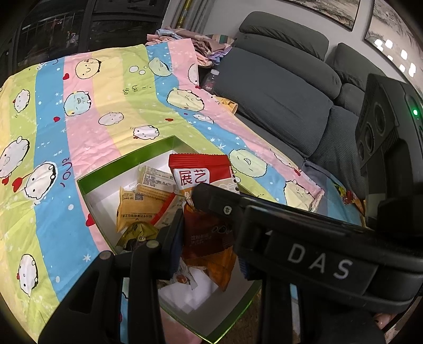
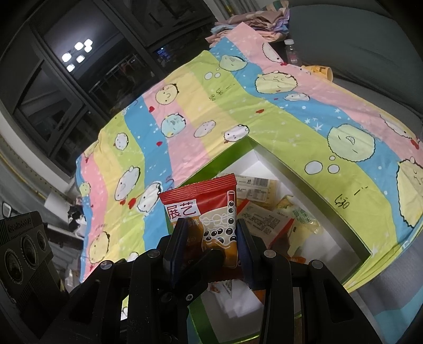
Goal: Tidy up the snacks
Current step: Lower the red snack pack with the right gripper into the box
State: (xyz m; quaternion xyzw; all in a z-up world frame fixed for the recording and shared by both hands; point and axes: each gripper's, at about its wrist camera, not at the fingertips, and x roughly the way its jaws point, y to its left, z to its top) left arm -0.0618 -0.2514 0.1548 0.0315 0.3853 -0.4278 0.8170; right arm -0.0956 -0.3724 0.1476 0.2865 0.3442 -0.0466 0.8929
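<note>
A green-rimmed white box sits on a striped cartoon cloth and holds several snack packets. My right gripper is shut on a red bubble-tea snack packet, held upright over the box; the same packet shows in the left wrist view, with the right gripper's body crossing in front. My left gripper hovers over the box around a brown-orange packet; only its left finger shows clearly, so its state is unclear. Yellow packets lie inside the box.
A grey sofa stands to the right of the cloth. A plastic bottle, a yellow cup and folded clothes lie at the far edge. Dark windows are behind.
</note>
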